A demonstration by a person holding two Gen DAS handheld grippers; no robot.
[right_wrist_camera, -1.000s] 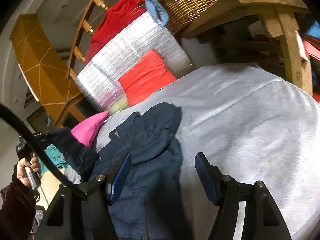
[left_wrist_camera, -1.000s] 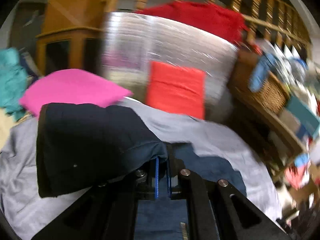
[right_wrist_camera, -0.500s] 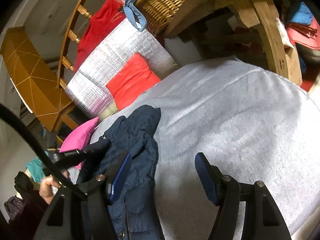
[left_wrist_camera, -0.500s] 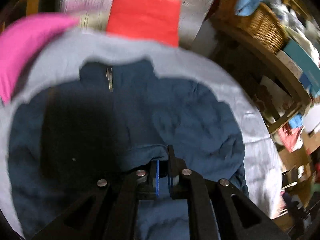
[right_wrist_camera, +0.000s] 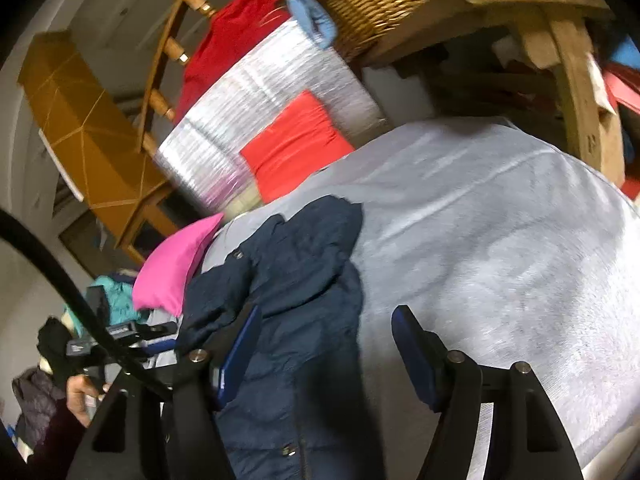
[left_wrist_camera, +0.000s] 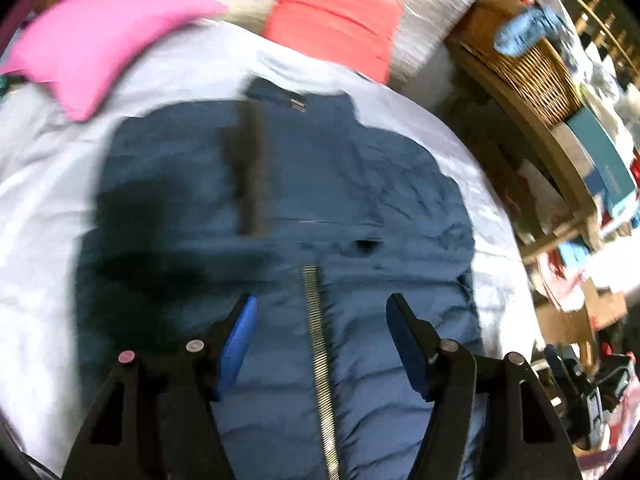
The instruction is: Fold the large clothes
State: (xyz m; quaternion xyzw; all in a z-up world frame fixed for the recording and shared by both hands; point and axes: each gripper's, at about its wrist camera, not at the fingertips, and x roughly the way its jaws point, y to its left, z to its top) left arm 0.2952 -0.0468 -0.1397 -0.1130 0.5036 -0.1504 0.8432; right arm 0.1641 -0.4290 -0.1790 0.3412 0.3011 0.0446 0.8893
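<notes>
My left gripper [left_wrist_camera: 320, 320] hovers with jaws wide, empty, over the jacket [left_wrist_camera: 360, 200] spread on the grey bed [left_wrist_camera: 40, 200]; my right gripper [right_wrist_camera: 326, 332] gapes empty over its edge.

No text, label or number can be read; the teal box's [left_wrist_camera: 604, 160] print is blurred

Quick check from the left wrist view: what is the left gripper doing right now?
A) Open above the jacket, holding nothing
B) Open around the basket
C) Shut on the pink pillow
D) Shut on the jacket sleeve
A: the left gripper has its jaws spread wide, with the navy jacket and its zipper lying flat between them, ungripped.
</notes>
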